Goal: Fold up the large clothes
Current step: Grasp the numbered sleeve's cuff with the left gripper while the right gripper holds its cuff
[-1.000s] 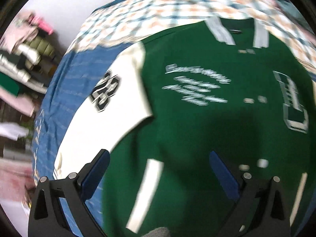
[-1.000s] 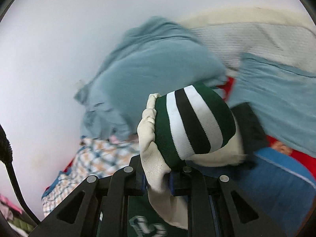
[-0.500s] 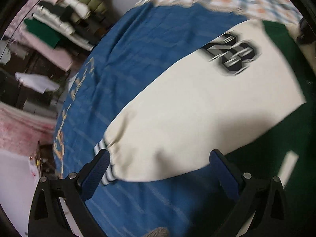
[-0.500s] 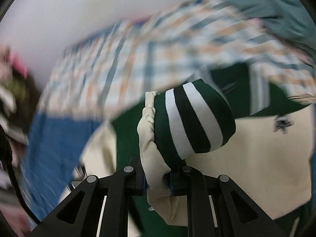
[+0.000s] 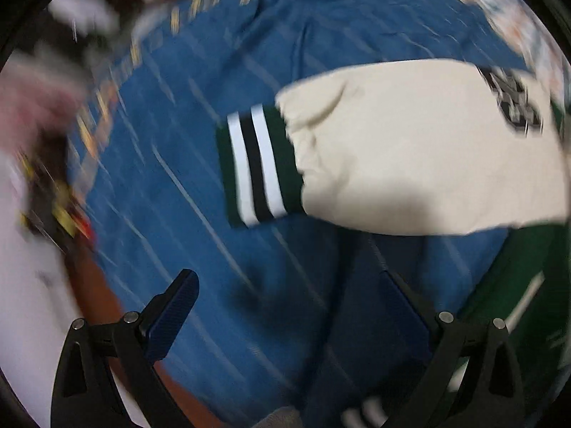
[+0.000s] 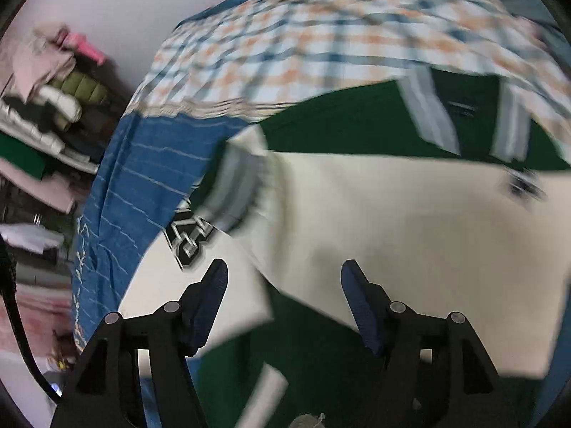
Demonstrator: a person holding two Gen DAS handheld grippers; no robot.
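A green varsity jacket (image 6: 349, 125) with cream sleeves lies on a blue bedspread (image 5: 221, 82). In the left wrist view its cream sleeve (image 5: 410, 142) ends in a green, white and black striped cuff (image 5: 258, 164) lying flat above my left gripper (image 5: 289, 303), which stands open over bare bedspread. In the right wrist view the other cream sleeve (image 6: 392, 224) lies folded across the green body, its striped cuff (image 6: 232, 189) blurred at the left. My right gripper (image 6: 283, 296) hangs above it, its jaws opening, with nothing between them.
A checked blanket (image 6: 303, 35) covers the far part of the bed. Stacked folded clothes (image 6: 46, 114) sit on shelves at the left. The bed's edge (image 5: 92, 285) and floor show at the lower left of the left wrist view.
My right gripper let go of the striped cuff, and that sleeve now lies across the jacket. My left gripper swept from the jacket's chest out along the other sleeve to beyond its cuff.
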